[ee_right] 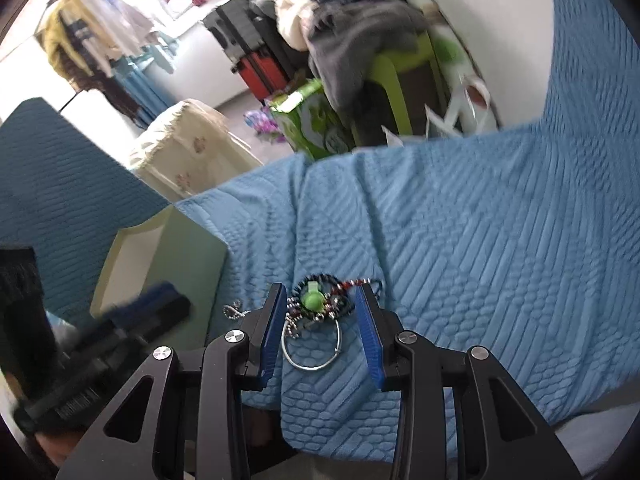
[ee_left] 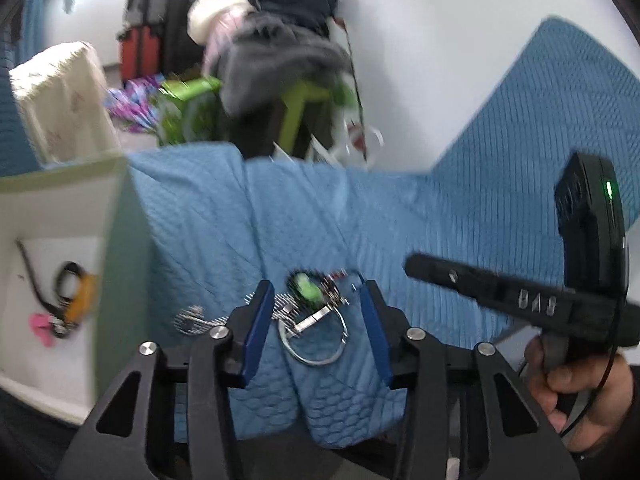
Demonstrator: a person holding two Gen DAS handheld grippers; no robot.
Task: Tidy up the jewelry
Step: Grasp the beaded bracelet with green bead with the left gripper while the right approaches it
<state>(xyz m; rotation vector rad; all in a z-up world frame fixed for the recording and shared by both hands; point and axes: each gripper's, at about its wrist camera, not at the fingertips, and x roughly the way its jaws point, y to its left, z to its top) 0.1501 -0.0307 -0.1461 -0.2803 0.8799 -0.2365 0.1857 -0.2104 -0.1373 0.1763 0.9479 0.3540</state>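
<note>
Tools first: the left tool (ee_left: 316,316) and right tool (ee_right: 320,320) both have their blue pads spread apart, gripping nothing, each framing the same jewelry pile (ee_left: 310,300) on the blue quilted cover (ee_right: 460,240). The pile holds a silver bangle (ee_right: 314,346), a green-beaded piece (ee_right: 312,300) and chains. Left of the pile stands a pale green box (ee_left: 116,248); inside it lie a dark band (ee_left: 70,276), something orange (ee_left: 82,298) and something pink (ee_left: 40,326).
</note>
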